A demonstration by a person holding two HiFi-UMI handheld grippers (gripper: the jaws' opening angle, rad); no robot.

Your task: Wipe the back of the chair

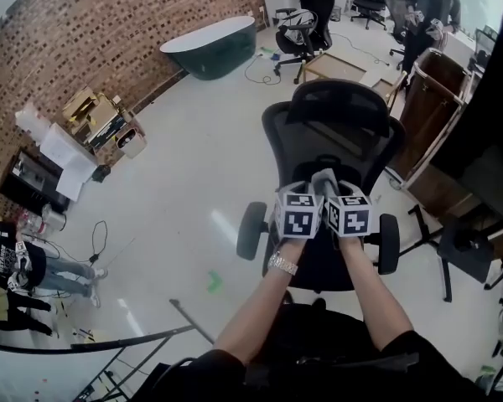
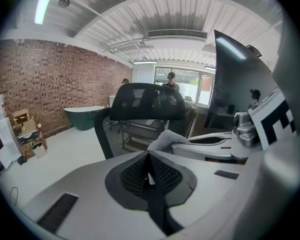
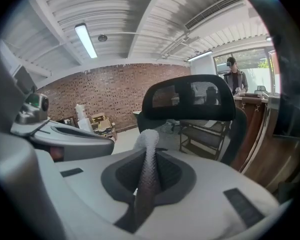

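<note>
A black mesh office chair stands in front of me, its backrest (image 1: 331, 136) and headrest (image 1: 339, 99) facing me. Both grippers hover side by side over the seat, just short of the backrest. My right gripper (image 1: 332, 189) (image 3: 149, 156) is shut on a grey cloth (image 3: 146, 171) (image 1: 323, 177), whose bunched end sticks out past the jaws. My left gripper (image 1: 303, 193) (image 2: 149, 156) is shut with nothing between its jaws. The left gripper view shows the cloth (image 2: 165, 140) just to the right, and the headrest (image 2: 147, 101) ahead. The headrest (image 3: 190, 98) also fills the middle of the right gripper view.
A wooden cart (image 1: 432, 99) stands close to the chair's right, with dark stands (image 1: 465, 241) beside it. A green bathtub (image 1: 210, 47), another office chair (image 1: 298, 36) and people are at the back. Boxes (image 1: 96, 120) line the brick wall at left.
</note>
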